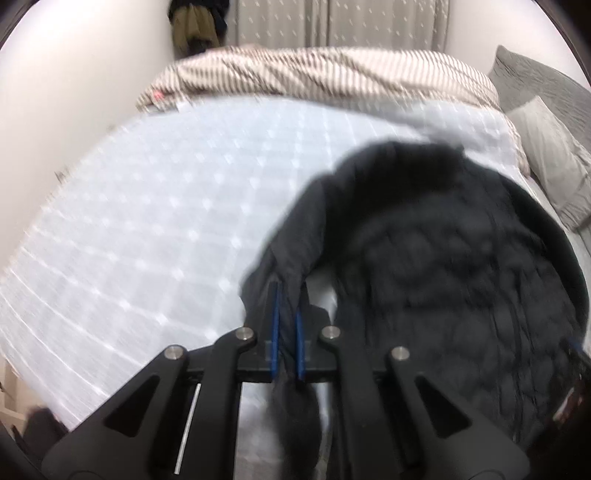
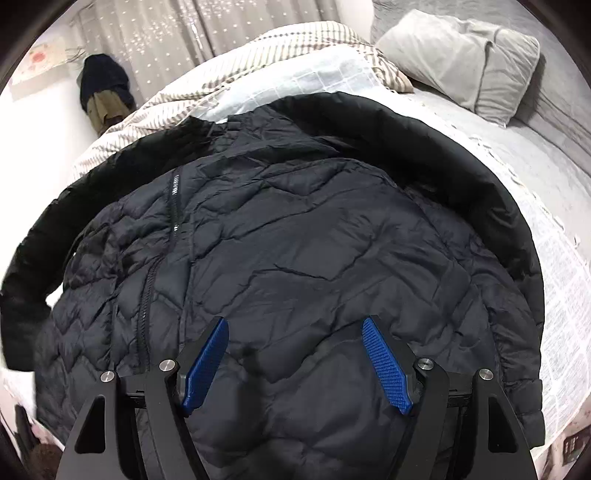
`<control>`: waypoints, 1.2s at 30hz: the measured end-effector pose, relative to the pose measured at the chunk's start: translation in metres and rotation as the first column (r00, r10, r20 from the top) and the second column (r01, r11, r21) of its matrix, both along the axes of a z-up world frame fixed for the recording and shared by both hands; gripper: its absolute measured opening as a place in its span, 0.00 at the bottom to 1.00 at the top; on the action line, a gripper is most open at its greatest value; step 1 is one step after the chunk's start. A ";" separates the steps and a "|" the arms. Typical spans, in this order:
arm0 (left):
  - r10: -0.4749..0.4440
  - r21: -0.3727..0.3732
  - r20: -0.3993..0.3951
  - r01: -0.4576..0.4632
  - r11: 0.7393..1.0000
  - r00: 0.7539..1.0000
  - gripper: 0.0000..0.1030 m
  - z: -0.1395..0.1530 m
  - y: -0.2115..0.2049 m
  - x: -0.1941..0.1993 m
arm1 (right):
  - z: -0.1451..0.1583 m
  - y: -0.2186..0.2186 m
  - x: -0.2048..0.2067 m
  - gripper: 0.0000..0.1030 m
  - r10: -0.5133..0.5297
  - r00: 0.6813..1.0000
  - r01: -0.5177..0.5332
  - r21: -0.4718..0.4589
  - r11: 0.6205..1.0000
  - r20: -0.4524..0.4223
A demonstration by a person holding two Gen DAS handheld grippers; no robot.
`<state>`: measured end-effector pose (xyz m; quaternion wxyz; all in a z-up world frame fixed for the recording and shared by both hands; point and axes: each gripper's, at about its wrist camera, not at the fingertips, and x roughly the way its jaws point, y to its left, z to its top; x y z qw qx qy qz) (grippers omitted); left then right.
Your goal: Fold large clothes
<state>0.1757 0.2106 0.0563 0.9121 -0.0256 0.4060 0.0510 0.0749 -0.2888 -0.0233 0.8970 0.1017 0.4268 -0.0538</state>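
Bed: pale blue quilted cover (image 1: 155, 206) | far end: striped duvet (image 1: 317, 70) bunched | headward: grey pillow (image 2: 461, 55) on grey sheet (image 2: 546, 155) | behind: dotted curtains (image 2: 177, 33) | left: white wall (image 1: 74, 74), dark clothes hanging (image 2: 105, 92)

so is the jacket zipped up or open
Cannot tell for certain. On the black puffer jacket, zipper teeth run down its left part, but creases hide whether the two edges are joined.

Black quilted jacket (image 2: 295, 258), pale blue checked blanket (image 1: 147, 229), brown-striped duvet (image 1: 314, 70), blue-padded tongs (image 2: 295, 354)
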 end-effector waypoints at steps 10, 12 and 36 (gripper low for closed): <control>0.158 0.119 0.075 -0.166 0.979 0.985 0.07 0.045 0.058 0.094 | 0.000 -0.011 0.006 0.74 -0.039 0.999 0.039 -0.006 0.999 0.006; 0.187 0.127 0.090 -0.198 0.972 0.978 0.07 0.042 0.070 0.113 | 0.000 -0.014 0.007 0.74 -0.049 0.999 0.049 -0.009 0.999 0.006; 0.001 -0.204 0.023 0.003 0.979 1.000 0.90 -0.009 -0.021 0.073 | 0.038 -0.110 -0.022 0.74 -0.365 0.925 0.377 -0.136 0.916 0.108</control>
